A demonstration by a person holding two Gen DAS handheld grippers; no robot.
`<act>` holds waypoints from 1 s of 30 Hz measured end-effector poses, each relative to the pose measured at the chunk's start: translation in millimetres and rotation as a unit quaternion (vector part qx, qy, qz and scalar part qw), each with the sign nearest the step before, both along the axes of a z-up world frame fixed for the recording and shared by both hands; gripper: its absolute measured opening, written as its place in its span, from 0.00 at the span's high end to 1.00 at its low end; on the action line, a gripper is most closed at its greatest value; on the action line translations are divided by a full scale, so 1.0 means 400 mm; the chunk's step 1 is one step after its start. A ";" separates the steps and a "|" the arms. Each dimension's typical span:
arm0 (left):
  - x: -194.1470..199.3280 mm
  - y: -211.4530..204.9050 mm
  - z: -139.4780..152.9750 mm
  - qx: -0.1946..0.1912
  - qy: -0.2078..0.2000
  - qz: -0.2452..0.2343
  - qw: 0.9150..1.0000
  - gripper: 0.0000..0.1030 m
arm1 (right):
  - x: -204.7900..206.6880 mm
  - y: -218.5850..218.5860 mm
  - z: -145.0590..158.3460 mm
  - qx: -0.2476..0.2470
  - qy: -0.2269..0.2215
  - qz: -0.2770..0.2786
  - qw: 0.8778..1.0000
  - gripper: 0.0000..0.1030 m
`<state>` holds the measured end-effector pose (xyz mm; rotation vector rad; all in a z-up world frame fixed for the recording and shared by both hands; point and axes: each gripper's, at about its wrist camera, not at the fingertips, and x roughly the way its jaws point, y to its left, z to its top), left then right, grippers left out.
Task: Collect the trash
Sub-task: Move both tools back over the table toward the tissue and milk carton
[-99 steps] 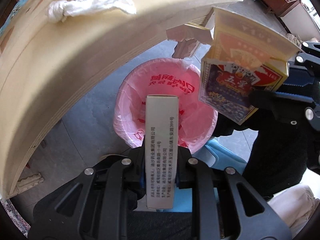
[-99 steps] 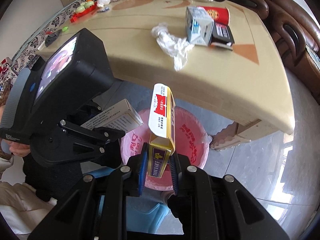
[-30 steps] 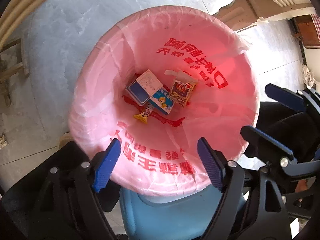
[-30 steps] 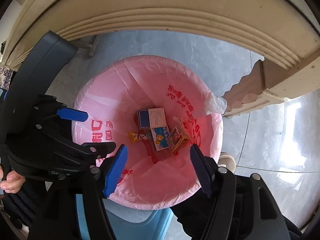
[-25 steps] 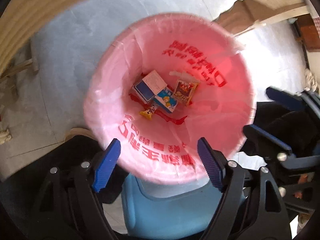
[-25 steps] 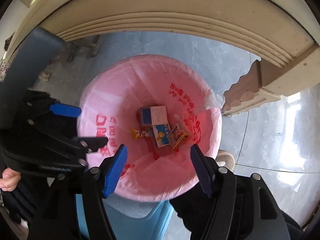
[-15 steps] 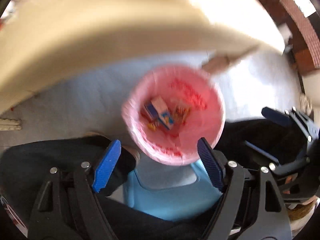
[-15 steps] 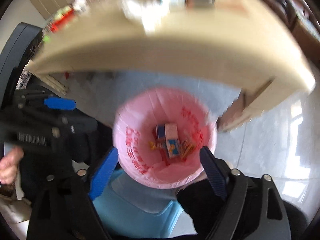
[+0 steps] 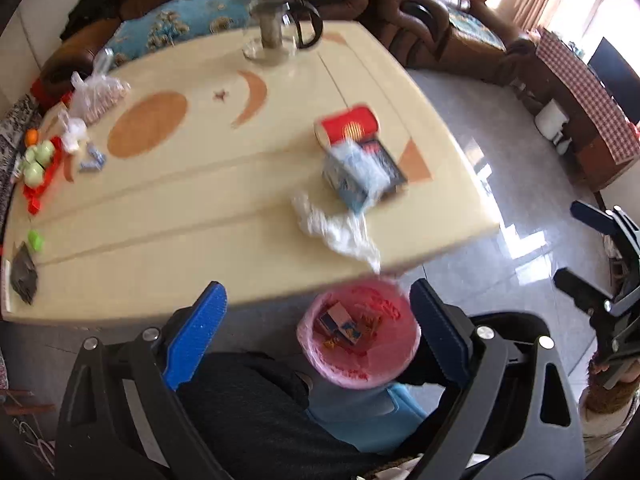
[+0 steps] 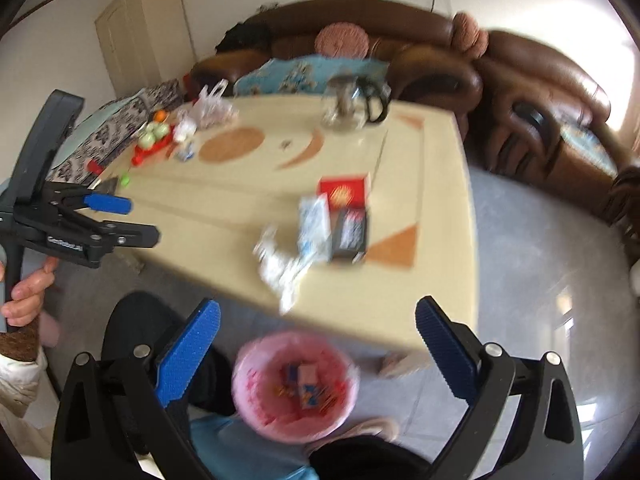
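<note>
Two black plastic grippers with ribbed blue pads hang above the scene: the left gripper [image 9: 316, 324] and the right gripper [image 10: 318, 342]. Each one's jaws are spreading wider at this moment, and nothing sits between them.

Below both, on the grey tiled floor, stands the round bin lined with a thin pink plastic bag [image 9: 360, 344], its rim printed in red. Several small cardboard packets [image 10: 306, 380] lie at its bottom – blur keeps me from counting them exactly.

The glossy cream table with orange inlaid shapes [image 9: 180, 200] has a rounded edge that overhangs the bin. Near that edge lie four pieces of trash close together: one crumpled white plastic wrapper [image 9: 340, 232], one pale blue-and-white carton [image 9: 354, 178], one red box with a gold emblem [image 9: 348, 126] and one dark flat packet [image 10: 350, 232]. The carton overlaps the dark packet in the left view, and motion blur smears all their print.

One clear glass pot with a black handle [image 9: 280, 30] stands at the far side – behind it, a brown leather sofa [image 10: 520, 92], cut off at the frame edges.
</note>
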<state>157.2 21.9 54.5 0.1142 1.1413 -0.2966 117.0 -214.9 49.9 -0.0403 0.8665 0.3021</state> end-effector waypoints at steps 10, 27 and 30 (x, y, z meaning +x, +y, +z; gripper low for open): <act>0.091 -0.017 0.081 0.016 -0.013 0.014 1.000 0.11 | 0.100 0.020 0.119 -0.017 -0.035 0.024 0.999 0.07; 0.212 -0.050 -0.165 0.026 0.095 0.019 0.995 0.11 | 0.245 0.102 -0.030 -0.024 0.027 0.068 0.997 0.07; 0.229 -0.051 -0.203 0.023 0.108 0.025 0.994 0.11 | 0.262 0.108 -0.060 -0.020 0.040 0.072 0.996 0.07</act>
